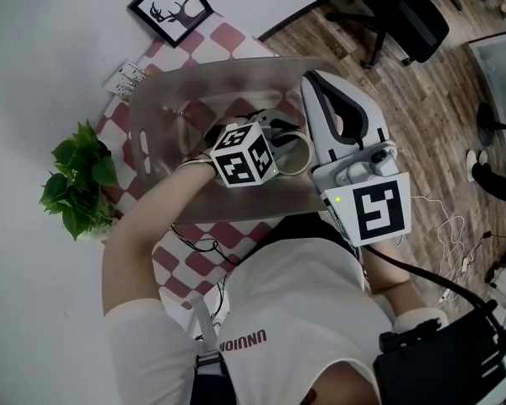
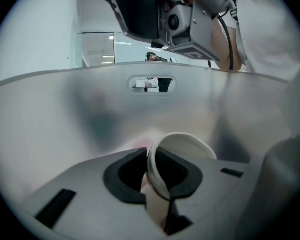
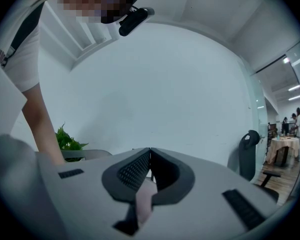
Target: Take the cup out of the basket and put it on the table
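Left claw (image 2: 151,158) is clenched on the cup (image 2: 185,146), dark jaws pinching its thin, pale, rounded rim, one jaw inside the wall and one outside. The cup is inside the basket (image 1: 202,78), a smooth, frosted, translucent tub with rounded corners and an oval handle slot (image 2: 151,84) cut in the wall ahead. I cannot tell whether the cup touches the basket floor. The basket rests on the counter (image 1: 229,36), which is covered in a red-and-white checked cloth (image 1: 190,260). Right claw (image 3: 150,153) hangs above the basket's right edge, ribbed jaws pressed together with nothing between them. For room, the basket walls rise all round the cup, open only at the top. A leafy plant (image 1: 80,180) stands at the counter's left edge, a framed picture (image 1: 170,7) at the far end, and bare cloth shows on the near side.
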Demonstrator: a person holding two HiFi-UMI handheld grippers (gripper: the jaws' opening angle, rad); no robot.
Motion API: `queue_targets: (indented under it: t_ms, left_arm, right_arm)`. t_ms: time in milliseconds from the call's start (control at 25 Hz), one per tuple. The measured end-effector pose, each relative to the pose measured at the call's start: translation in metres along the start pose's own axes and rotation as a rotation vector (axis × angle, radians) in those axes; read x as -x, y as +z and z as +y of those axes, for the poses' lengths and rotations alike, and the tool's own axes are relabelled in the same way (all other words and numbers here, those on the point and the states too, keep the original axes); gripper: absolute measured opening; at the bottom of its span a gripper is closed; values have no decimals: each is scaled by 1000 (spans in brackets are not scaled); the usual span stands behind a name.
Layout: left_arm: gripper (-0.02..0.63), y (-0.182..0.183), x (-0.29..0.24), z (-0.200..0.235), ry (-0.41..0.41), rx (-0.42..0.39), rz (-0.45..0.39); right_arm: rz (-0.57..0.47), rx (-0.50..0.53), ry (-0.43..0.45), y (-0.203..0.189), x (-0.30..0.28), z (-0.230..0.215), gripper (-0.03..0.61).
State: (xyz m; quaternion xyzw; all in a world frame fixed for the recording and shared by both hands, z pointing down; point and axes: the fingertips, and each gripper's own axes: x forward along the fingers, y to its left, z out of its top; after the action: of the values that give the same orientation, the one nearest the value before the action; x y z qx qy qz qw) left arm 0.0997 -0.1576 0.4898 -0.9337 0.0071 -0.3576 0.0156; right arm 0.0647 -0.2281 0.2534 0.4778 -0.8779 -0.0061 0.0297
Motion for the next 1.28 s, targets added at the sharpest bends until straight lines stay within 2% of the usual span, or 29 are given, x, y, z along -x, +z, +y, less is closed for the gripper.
queue_targets:
  t_ms: [200,360,520,840,1280]
  left_arm:
    - [64,3,8,5,26,19,-10]
    - [64,5,13,8,39,20,-7]
    - [64,9,19,13,65,26,-15]
    - [64,17,35,21,119,28,-22]
    - [64,23,70,36,262,55,-47]
  right_arm:
    - [17,35,36,-2,-1,6,18]
    - [-23,-8,25,9,-6,8,18]
    - [-5,47,57,6,-5,11,18]
    - [-21,56,69,19,-3,15,18]
    - [-82,71,131,41,-3,36,18]
